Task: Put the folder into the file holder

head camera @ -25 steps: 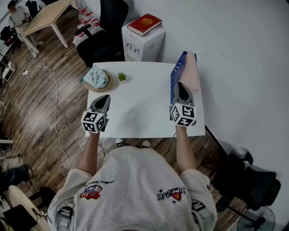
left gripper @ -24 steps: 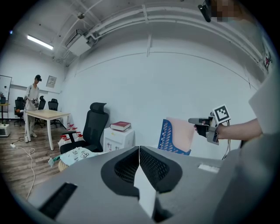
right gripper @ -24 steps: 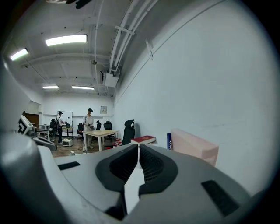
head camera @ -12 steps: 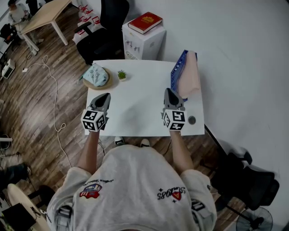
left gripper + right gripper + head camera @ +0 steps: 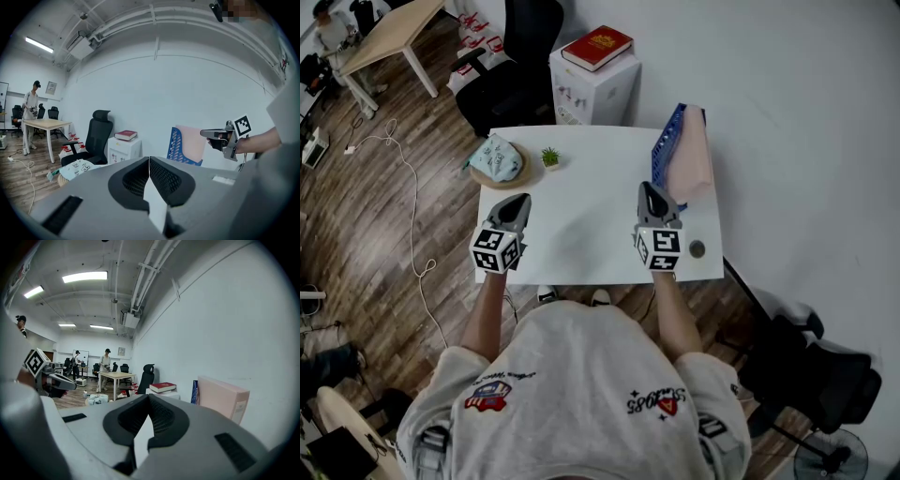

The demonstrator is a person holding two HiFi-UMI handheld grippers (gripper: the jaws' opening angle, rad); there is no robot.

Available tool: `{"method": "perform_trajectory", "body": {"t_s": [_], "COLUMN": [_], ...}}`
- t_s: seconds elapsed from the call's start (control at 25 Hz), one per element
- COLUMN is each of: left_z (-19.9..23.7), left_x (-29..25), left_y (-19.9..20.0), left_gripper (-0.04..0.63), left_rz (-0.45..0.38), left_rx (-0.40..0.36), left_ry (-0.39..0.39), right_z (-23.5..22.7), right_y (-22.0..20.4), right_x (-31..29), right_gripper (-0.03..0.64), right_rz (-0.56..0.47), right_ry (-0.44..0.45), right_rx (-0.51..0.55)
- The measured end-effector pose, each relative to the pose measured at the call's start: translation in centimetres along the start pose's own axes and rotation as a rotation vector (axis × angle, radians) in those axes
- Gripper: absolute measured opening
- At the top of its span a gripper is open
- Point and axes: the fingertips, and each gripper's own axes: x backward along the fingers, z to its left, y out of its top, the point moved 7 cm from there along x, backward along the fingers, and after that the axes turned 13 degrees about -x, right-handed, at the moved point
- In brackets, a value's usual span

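the flat pink folder stands up in the blue plastic file holder at the far right corner of the white counter. the left gripper hangs over the near left edge, its fingers pressed together on nothing. the right gripper hangs by the near right edge, near the holder, its fingers shut tight and empty too.
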Motion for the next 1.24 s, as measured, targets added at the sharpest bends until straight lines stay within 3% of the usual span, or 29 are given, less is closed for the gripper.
{"method": "perform_trajectory", "body": {"t_s": [1.24], "left_z": [0.01], "left_x": [-0.03], "left_y": [-0.39], "left_gripper": [0.008], "left_rz": [0.008], "left_rx": [0.023], "left_ry": [-0.013], "right_z": [-0.42], "right_y": [-0.32], "right_x": [0.29], "right_gripper": [-0.008], "right_rz": [0.013], "right_ry": [-0.023], "right_rx": [-0.041]}}
